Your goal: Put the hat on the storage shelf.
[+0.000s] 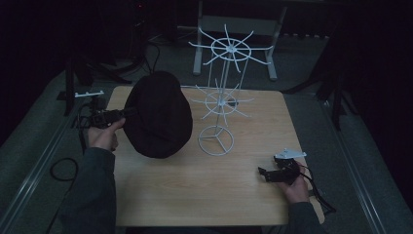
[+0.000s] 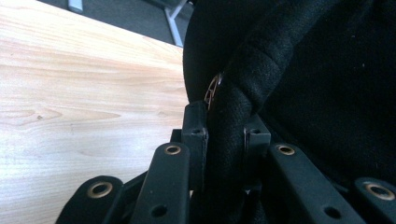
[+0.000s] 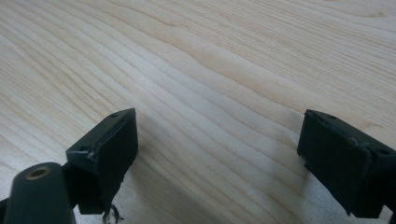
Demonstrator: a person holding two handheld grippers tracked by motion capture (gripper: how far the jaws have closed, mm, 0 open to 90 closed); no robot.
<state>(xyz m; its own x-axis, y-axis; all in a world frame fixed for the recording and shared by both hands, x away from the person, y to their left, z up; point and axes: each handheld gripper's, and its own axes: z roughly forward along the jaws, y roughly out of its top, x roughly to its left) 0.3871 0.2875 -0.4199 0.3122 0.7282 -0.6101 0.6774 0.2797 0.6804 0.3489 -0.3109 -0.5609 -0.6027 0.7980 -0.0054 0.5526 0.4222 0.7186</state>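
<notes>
Wooden table [image 1: 195, 195] under everything, bare across its near half. Toward the far edge, a white wire stand [image 1: 221, 105] with a ring base and two tiers of spoked hooks, upright and free of load. Left of it, a black hat [image 1: 158, 114], lifted off the table and hanging near the stand's lower tier without touching it.

Held by the left gripper [image 1: 119, 115], fingers [image 2: 195, 135] clenched on the hat's rolled brim, fabric pinched tight between them in the left gripper view. Right gripper [image 1: 272, 175] resting low at the table's right near corner, fingers [image 3: 109, 149] released and spread wide over bare wood, nothing between them.

Likely step: carrying the hat across to hang on a hook of the stand. To do it well: keep the pinch on the brim firm, since soft cloth sags and may slip. Bring the crown's opening over a spoke tip, not against its side, as a light wire stand probably tips under a sideways push. Steady the base or post with the free right gripper if needed. Lower gently, then loosen only once the spoke bears the weight.
</notes>
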